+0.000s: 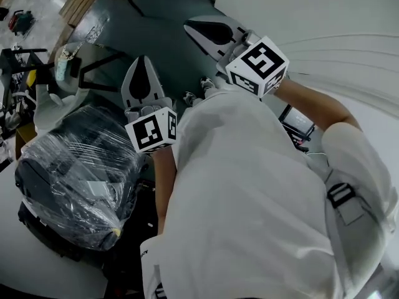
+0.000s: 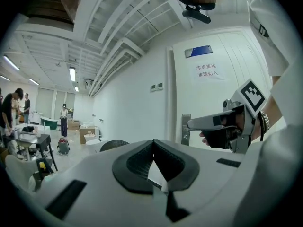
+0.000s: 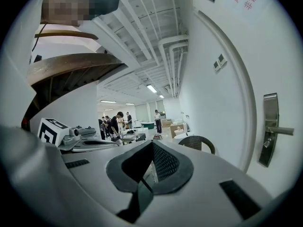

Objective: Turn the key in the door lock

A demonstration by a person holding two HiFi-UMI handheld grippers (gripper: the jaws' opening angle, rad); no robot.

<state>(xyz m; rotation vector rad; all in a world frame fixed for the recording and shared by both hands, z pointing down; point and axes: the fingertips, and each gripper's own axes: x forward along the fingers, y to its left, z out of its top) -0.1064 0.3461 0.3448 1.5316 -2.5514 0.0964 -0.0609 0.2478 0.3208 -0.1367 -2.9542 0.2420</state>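
A white door (image 2: 222, 56) stands to the right in the left gripper view, with a paper sign on it. In the right gripper view its metal lock plate and lever handle (image 3: 271, 130) are at the right edge; I cannot make out a key. My left gripper (image 2: 152, 151) is shut and holds nothing; it points past the door's left edge into the room. Nothing is held in my right gripper (image 3: 152, 146), which is shut and still apart from the handle. In the head view the left gripper (image 1: 142, 60) and right gripper (image 1: 187, 25) reach out in front of a white shirt.
A dark round-backed chair (image 3: 199, 143) stands by the wall left of the door. Several people (image 3: 113, 122) and tables are far back in the room. Low at the left of the head view lies a black bag wrapped in plastic film (image 1: 75, 167).
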